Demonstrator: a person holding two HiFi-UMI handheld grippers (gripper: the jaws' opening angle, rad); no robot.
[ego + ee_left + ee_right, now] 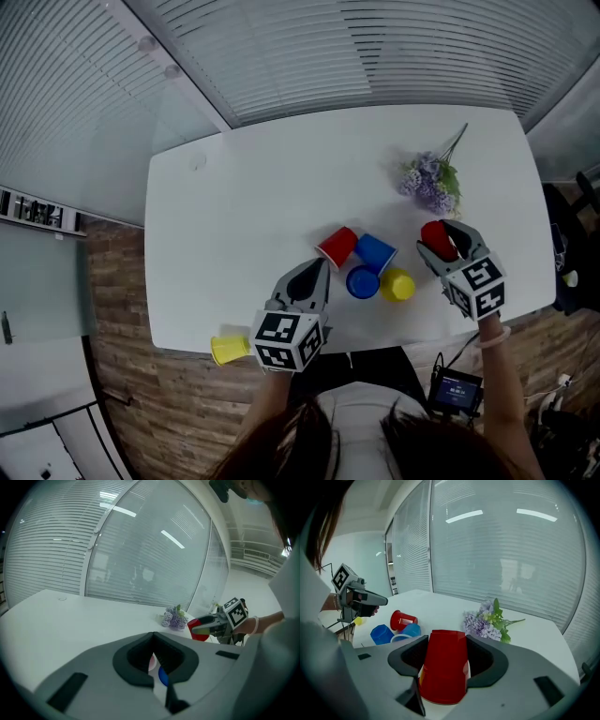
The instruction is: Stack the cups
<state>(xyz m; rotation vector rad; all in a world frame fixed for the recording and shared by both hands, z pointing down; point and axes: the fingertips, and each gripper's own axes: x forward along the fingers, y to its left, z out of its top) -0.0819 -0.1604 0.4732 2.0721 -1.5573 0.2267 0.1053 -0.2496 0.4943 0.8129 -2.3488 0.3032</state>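
right gripper (443, 654): fingers clamped on the sides of a red cup (443, 672), its base pointing away from the camera; the cup appears to hang clear of the white table (244, 187). left gripper (312, 272): fingers pressed together with nothing between them, poised at the 9 o'clock side of the loose cups. in the head view the held cup sits at 3 o'clock of that cluster, apart from it, and a bunch of purple flowers (429, 183) lies at 12 o'clock of the right gripper. the cluster comprises a second red cup (337, 246) on its side, a blue cup (376, 251) on its side just beside it, another blue cup (363, 282) at 6 o'clock of those two, and a yellow cup (397, 285) just beside that one at 3 o'clock. a stray yellow cup (228, 349) lies at the near table edge, 8 o'clock of the left gripper. assessment: the step in hand is the carry of one cup, and no stack is visible yet. the next move calls for lining the held cup up with a chosen base cup and nesting it before the fingers part. the toppled cups would likely need righting, and the left gripper must open to assist.
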